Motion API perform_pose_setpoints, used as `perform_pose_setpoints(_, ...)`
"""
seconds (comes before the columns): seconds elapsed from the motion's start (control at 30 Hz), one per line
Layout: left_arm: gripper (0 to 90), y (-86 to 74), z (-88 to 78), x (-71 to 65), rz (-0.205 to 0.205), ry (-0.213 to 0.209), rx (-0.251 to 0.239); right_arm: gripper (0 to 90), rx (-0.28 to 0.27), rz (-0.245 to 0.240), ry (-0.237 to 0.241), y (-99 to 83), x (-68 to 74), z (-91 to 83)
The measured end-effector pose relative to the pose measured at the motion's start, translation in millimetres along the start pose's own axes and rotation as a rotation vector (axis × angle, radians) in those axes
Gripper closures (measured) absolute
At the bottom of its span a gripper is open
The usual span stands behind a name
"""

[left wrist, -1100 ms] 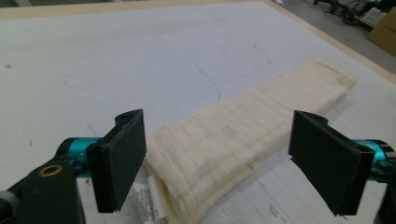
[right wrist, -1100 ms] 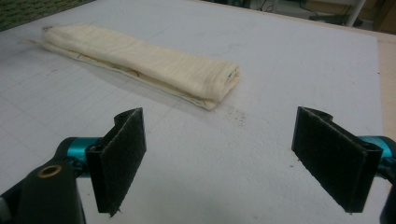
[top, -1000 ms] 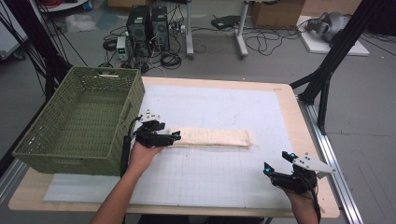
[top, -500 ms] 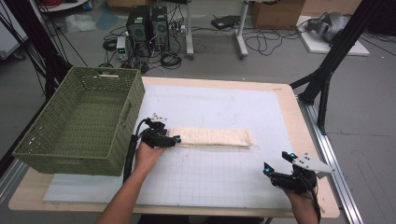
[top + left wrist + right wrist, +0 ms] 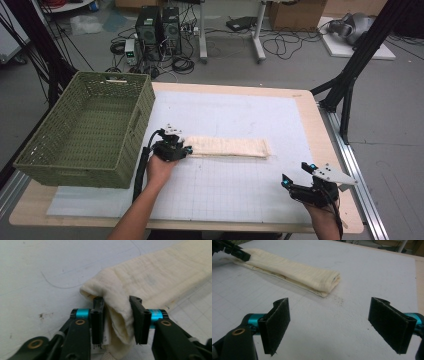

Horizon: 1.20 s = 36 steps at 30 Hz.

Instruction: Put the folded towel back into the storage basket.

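The folded cream cloth [image 5: 227, 147] lies across the middle of the bench [image 5: 310, 107], its left end pinched by the left tool [image 5: 176, 149], whose jaws have just been closing on it. Just left stands the green basket [image 5: 85, 131]. The right tool [image 5: 306, 183], jaws spread wide, sits at lower right near the bench edge, with bare mat between it and the cloth.

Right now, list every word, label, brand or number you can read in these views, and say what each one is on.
No text can be read.
Small tag on the folded cloth, between the jaws of the left gripper: print too blurred to read.
Computer towers on the floor: no legible markings.
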State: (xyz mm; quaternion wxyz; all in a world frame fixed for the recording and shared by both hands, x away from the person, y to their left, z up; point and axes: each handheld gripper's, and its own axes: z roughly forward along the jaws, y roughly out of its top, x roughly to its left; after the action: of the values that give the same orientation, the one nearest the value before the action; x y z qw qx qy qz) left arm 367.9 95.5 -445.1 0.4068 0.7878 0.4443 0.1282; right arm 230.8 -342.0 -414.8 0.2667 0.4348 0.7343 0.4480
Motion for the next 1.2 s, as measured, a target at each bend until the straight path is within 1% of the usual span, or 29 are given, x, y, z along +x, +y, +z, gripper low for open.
perform_pose_setpoints(0.03, 75.3, 0.0, -0.1, 0.4, 0.002, -0.013, 0.002, 16.4, -0.001, 0.001, 0.000, 0.0, 0.0, 0.0)
perform_pose_setpoints(0.07, 76.5, -0.2, 0.3, 0.6, -0.001, -0.026, -0.001, 16.4, -0.002, 0.002, 0.001, 0.0, -0.1, 0.0)
perform_pose_setpoints(0.2, 80.3, -0.6, -0.9, 2.8, -0.017, -0.048, -0.006, 16.4, -0.007, 0.006, 0.000, 0.6, -0.9, -0.1)
perform_pose_setpoints(0.23, 80.6, -0.6, -1.5, 2.8, -0.021, -0.052, -0.014, 16.4, -0.006, 0.008, -0.001, 0.5, -1.0, -0.2)
perform_pose_setpoints(0.3, 80.9, -0.9, -3.7, 2.9, -0.012, -0.058, -0.039, 16.4, -0.006, 0.005, 0.000, 0.6, -1.1, 0.1)
perform_pose_setpoints(0.33, 81.1, -1.0, -5.1, 2.9, -0.001, -0.058, -0.050, 16.4, -0.006, 0.007, 0.000, 0.9, -0.5, 0.6)
perform_pose_setpoints(0.37, 81.2, -1.3, -5.8, 2.2, -0.001, -0.059, -0.066, 16.4, -0.010, 0.004, 0.002, 1.1, -0.8, 1.1)
perform_pose_setpoints(0.4, 81.3, -2.4, -8.2, 1.9, 0.007, -0.070, -0.097, 16.4, -0.011, 0.003, 0.002, 1.4, -0.8, 1.4)
perform_pose_setpoints(0.43, 81.4, -2.4, -8.2, 1.9, 0.007, -0.070, -0.097, 16.4, -0.012, 0.006, 0.004, 1.6, -0.8, 1.9)
perform_pose_setpoints(0.5, 81.5, -3.8, -10.4, 1.9, 0.012, -0.084, -0.126, 16.4, -0.009, 0.008, 0.007, 1.6, -0.9, 2.5)
perform_pose_setpoints(0.57, 81.7, -4.1, -12.1, 1.5, 0.022, -0.093, -0.140, 16.4, -0.004, 0.002, 0.010, 2.0, -0.5, 5.5)
perform_pose_setpoints(0.63, 81.7, -3.2, -14.0, 0.7, 0.031, -0.104, -0.158, 16.4, -0.001, 0.005, 0.012, 2.5, 0.3, 7.8)
perform_pose_setpoints(0.7, 81.8, -2.4, -15.8, -0.1, 0.020, -0.120, -0.176, 16.4, -0.001, 0.001, 0.013, 2.8, 0.5, 9.0)
perform_pose_setpoints(0.8, 81.8, -2.2, -18.8, -0.4, 0.026, -0.131, -0.179, 16.4, 0.008, -0.006, 0.012, 3.5, 2.2, 11.3)
perform_pose_setpoints(0.9, 81.8, -2.3, -22.1, 0.3, 0.022, -0.131, -0.181, 16.4, 0.005, -0.010, 0.005, 5.0, 1.7, 14.4)
perform_pose_setpoints(1.0, 81.8, -2.0, -24.5, 0.0, 0.020, -0.131, -0.184, 16.3, 0.003, -0.003, 0.001, 6.6, 0.8, 16.7)
perform_pose_setpoints(1.03, 81.8, -1.9, -24.9, -0.2, 0.021, -0.128, -0.185, 16.4, 0.000, 0.001, 0.001, 8.2, 0.0, 18.1)
perform_pose_setpoints(1.07, 81.7, -1.7, -25.5, -0.3, 0.017, -0.133, -0.188, 16.4, -0.013, 0.009, 0.018, 14.0, -1.8, 22.2)
perform_pose_setpoints(1.13, 81.7, -1.7, -25.4, -0.3, 0.014, -0.133, -0.191, 16.3, -0.015, 0.008, 0.018, 16.1, -2.0, 24.2)
perform_pose_setpoints(1.2, 81.7, -1.4, -25.0, -0.4, 0.009, -0.130, -0.194, 16.4, -0.007, 0.018, 0.015, 21.6, -2.8, 32.3)
